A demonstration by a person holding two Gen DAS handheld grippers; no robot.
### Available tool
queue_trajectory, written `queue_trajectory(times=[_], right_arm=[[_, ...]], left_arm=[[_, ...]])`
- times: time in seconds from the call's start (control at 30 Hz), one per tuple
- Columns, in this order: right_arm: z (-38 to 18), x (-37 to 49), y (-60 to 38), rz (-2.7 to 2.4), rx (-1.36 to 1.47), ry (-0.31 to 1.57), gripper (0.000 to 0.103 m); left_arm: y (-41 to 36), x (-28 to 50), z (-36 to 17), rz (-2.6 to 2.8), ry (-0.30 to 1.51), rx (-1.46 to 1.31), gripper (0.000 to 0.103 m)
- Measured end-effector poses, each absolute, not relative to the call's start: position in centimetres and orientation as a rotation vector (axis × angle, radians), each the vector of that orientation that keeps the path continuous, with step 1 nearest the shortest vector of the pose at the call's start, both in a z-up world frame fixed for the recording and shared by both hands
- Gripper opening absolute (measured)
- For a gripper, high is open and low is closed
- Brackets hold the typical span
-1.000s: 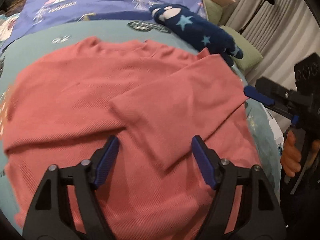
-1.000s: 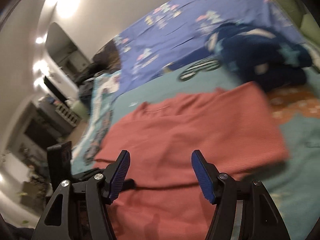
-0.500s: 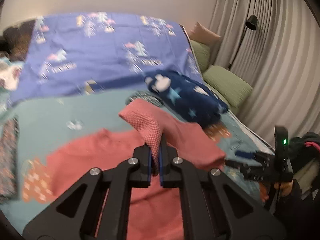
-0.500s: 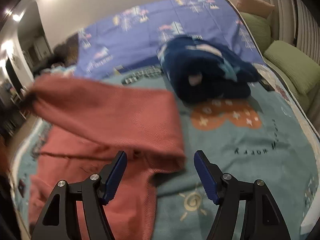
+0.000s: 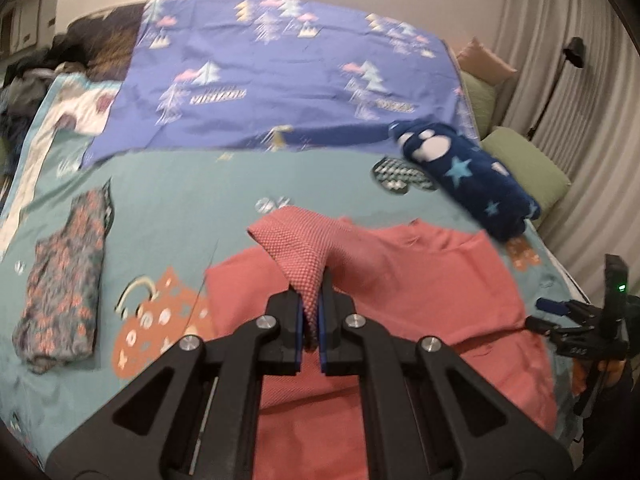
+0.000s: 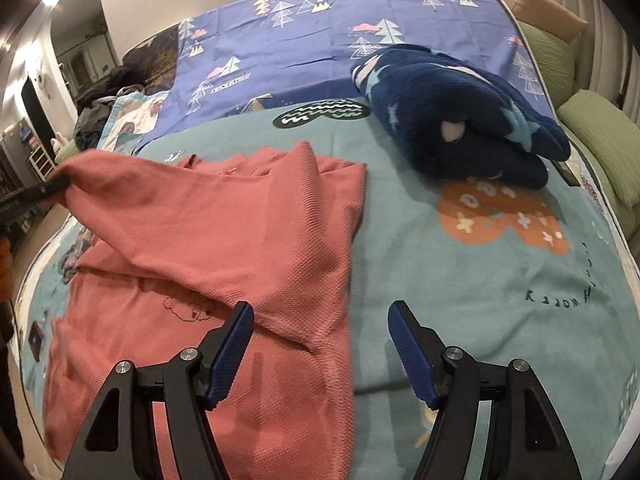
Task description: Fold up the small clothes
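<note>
A coral-red knit sweater (image 5: pixel 420 292) lies spread on the teal bed cover; it also shows in the right wrist view (image 6: pixel 224 248). My left gripper (image 5: pixel 311 316) is shut on the sweater's sleeve (image 5: pixel 298 252) and holds it lifted above the body of the garment. In the right wrist view the lifted sleeve (image 6: pixel 132 184) stretches up to the left. My right gripper (image 6: pixel 320 344) is open and empty, low over the sweater's right edge. It appears at the right in the left wrist view (image 5: pixel 568 316).
A folded floral garment (image 5: pixel 64 288) lies left on the teal cover (image 5: pixel 180 200). A dark blue star-print fleece bundle (image 6: pixel 452 120) sits at the back right, before a purple tree-print sheet (image 5: pixel 288 76). Green cushions (image 6: pixel 596 132) and curtains line the right side.
My left gripper closed on the sleeve and lifted it off the sweater, carrying it leftward. My right gripper swung round and now hovers open over the sweater's right edge.
</note>
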State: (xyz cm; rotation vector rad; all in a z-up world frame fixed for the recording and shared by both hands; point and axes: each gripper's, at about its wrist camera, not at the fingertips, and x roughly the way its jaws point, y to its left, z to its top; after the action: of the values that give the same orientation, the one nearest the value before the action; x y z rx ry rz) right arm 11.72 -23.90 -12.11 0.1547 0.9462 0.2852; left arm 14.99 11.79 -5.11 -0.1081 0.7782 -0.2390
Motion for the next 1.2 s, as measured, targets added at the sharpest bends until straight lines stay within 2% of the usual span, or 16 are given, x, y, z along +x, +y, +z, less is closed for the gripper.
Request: queue_trajectory(times=[0.23,0.33,0.43,0.6,0.77,0.87,1.0,1.1,1.2], right_arm=[[-11.8,12.4,-24.3,0.291,0.2,0.951,0.071],[-11.8,12.7,-24.8,0.275,0.234,0.959,0.071],[-11.9,12.7,-25.0,0.282,0.252,0.966,0.071],[-12.1,13.4,-25.0,0.265,0.227,0.98,0.071],[-12.0,16.2,-26.0,0.237,0.262,0.977,0.07],[-11.5,16.8,-26.3,0.207,0.27,0.97,0.069],[-11.2,15.2,-26.4,0.259,0.276,0.948,0.069],[-11.6,13.0,-25.5,0.296,0.2,0.954,0.069],[-12.3,11.4,-24.8,0.318,0.145,0.985,0.069]], left_arm=[[13.6,13.9,-8.3,-0.212,0.841,-0.147,0.007],[14.4,13.7,-9.7,-0.17,0.877,-0.133,0.013],[15.6,13.7,-11.1,-0.055,0.922,-0.102,0.024],[16.9,13.0,-10.5,-0.051,0.898,-0.159,0.036],[15.8,14.8,-9.4,-0.065,0.876,-0.145,0.039],[13.2,16.7,-8.0,-0.144,0.854,-0.14,0.042],[5.6,20.1,-6.1,-0.448,0.85,-0.089,0.067],[-0.2,23.1,-5.7,-0.645,0.884,-0.044,0.072],[-6.0,26.9,-6.8,-0.803,1.003,-0.023,0.074]])
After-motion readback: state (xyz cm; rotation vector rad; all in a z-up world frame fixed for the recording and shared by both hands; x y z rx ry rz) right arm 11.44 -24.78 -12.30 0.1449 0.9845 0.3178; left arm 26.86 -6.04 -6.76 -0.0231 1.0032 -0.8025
